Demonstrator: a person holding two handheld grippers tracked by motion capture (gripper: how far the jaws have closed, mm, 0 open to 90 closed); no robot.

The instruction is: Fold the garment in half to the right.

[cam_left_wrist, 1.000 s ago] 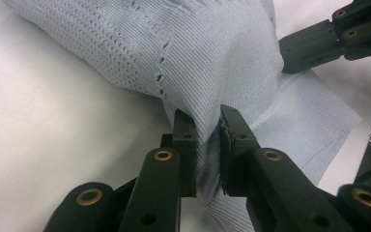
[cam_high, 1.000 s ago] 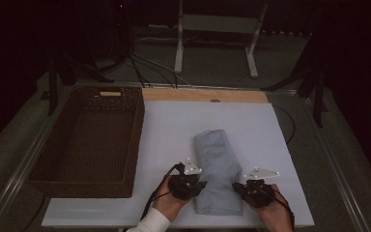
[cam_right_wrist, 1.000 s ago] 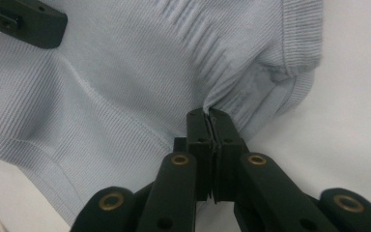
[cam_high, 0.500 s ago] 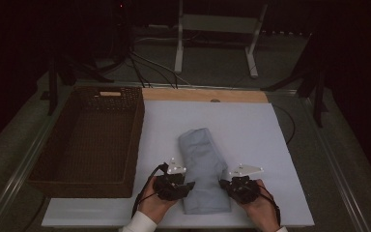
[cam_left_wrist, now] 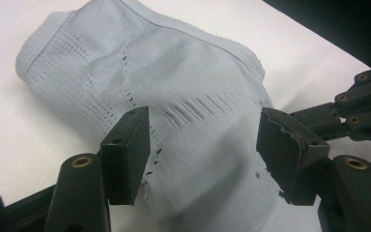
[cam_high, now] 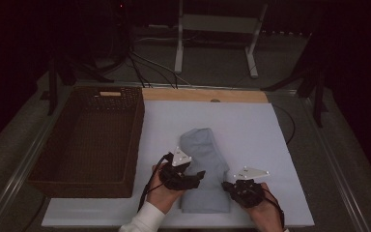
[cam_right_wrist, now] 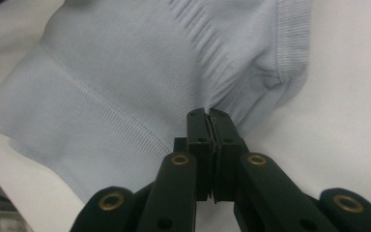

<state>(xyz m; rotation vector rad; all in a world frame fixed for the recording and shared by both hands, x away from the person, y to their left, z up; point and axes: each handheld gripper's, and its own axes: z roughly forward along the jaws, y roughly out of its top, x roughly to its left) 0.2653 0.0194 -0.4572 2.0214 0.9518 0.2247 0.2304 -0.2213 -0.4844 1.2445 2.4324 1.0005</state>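
On white tabletop [cam_high: 270, 145], unlabelled grey garment [cam_high: 205, 169]

Pale blue knit garment [cam_high: 204, 169], folded into a narrow bundle, lying flat on the white table [cam_high: 270, 145], right of the basket [cam_high: 89, 140].

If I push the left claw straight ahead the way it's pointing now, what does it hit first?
Most likely the folded grey garment: the left claw, jaws apart and just opened, points straight at the cloth, which lies between and beyond them. Depth is unclear.
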